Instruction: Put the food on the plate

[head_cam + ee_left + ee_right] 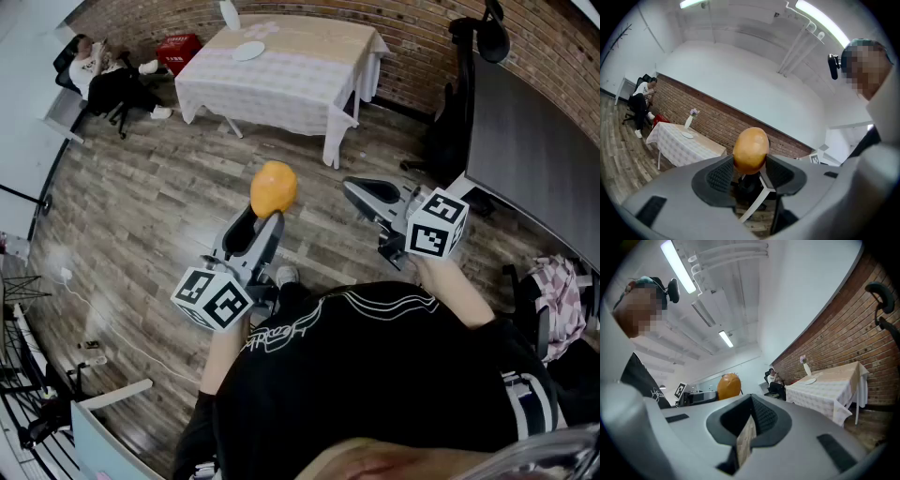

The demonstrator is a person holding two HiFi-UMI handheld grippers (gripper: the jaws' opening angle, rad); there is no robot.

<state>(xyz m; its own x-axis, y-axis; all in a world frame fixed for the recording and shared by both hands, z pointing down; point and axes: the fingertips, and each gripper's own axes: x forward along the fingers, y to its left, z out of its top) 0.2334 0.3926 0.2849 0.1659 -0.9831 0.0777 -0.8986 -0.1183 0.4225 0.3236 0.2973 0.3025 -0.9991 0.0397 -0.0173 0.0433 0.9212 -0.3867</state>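
Observation:
A smooth orange-yellow piece of food (273, 188) is held up in the air, with my left gripper (266, 214) shut on its lower half. In the left gripper view the food (750, 150) sits between the two dark pads of the left gripper (750, 165). My right gripper (356, 190) hangs to the right of it, shut and empty; in its own view the right gripper (751, 420) shows its pads together, with the food (729, 386) off to the left. A white plate (248, 51) lies on the cloth-covered table (300, 84) far ahead.
A vase (229, 13) stands by the plate at the table's back edge. A person sits at the far left (98, 75) beside a red box (178, 47). An office chair (459, 103) and a dark desk (534, 150) stand at the right. Wooden floor lies between me and the table.

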